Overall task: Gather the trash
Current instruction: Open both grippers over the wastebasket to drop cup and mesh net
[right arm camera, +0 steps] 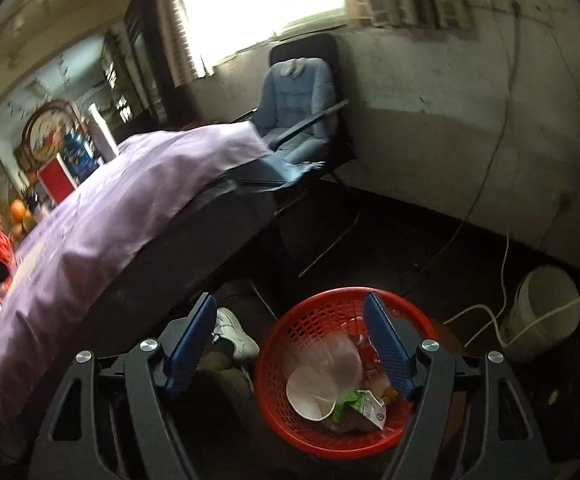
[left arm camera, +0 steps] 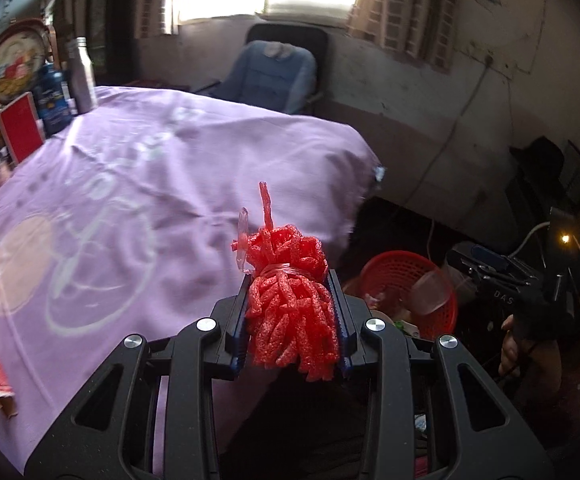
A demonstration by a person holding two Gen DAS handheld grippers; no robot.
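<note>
The left gripper (left arm camera: 292,316), nearest the lens, pinches a red foam-net bundle (left arm camera: 290,312), spongy and tied at its waist, between ribbed blue pads above the edge of the desk, whose lilac cloth (left arm camera: 137,184) is creased. Right of it, the right gripper (right arm camera: 290,344) stands spread and empty over a round red plastic lattice basket (right arm camera: 314,436) on the floor, holding a clear cup (right arm camera: 322,384) and a crumpled wrapper (right arm camera: 364,404).

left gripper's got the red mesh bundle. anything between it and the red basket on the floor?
Nothing visible blocks it. The red mesh bundle sits clamped in the left gripper past the table edge, and the red basket lies lower right with open floor before it. The right gripper hangs open over that basket.
</note>
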